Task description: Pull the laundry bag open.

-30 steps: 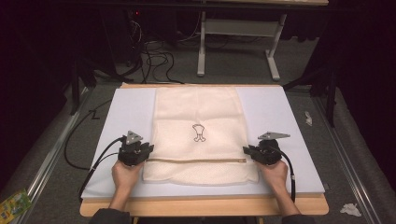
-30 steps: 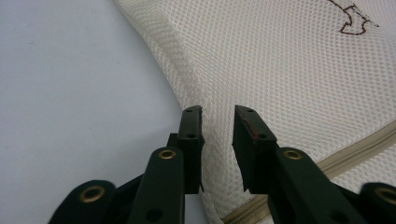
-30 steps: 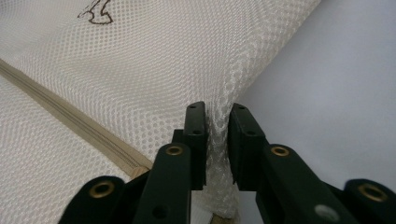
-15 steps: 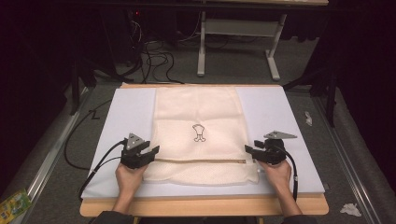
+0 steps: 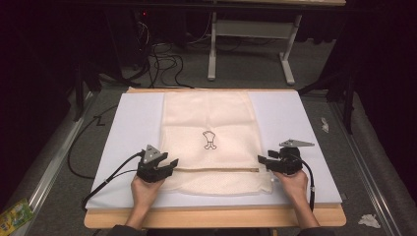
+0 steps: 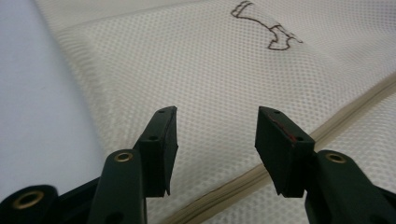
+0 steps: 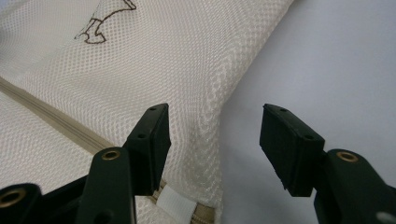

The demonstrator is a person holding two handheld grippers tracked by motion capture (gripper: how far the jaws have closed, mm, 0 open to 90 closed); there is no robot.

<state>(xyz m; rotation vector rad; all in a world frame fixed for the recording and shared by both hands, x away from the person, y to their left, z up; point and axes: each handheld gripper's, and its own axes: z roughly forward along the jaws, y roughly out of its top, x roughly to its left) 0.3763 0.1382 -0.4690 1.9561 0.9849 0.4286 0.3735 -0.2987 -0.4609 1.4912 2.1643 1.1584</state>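
With the cream mesh bag (image 5: 209, 142) lying flat mid-desk (image 5: 133, 123), zipper (image 5: 216, 170) near its front edge, both the left claw (image 5: 169, 164) and right claw (image 5: 263, 161) have just been opening wide, nothing between, so regrip the 2 side edges evenly, low and level.

Matt cream mesh-cloth bag (image 6: 224, 70)

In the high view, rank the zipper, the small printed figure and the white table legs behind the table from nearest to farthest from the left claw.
From the left claw, open over the mesh bag's left edge:
1. Zipper: starts right beside the claw, running right across the bag.
2. Printed figure: up and right, mid-bag.
3. White table legs: beyond the table's far edge, on the floor.
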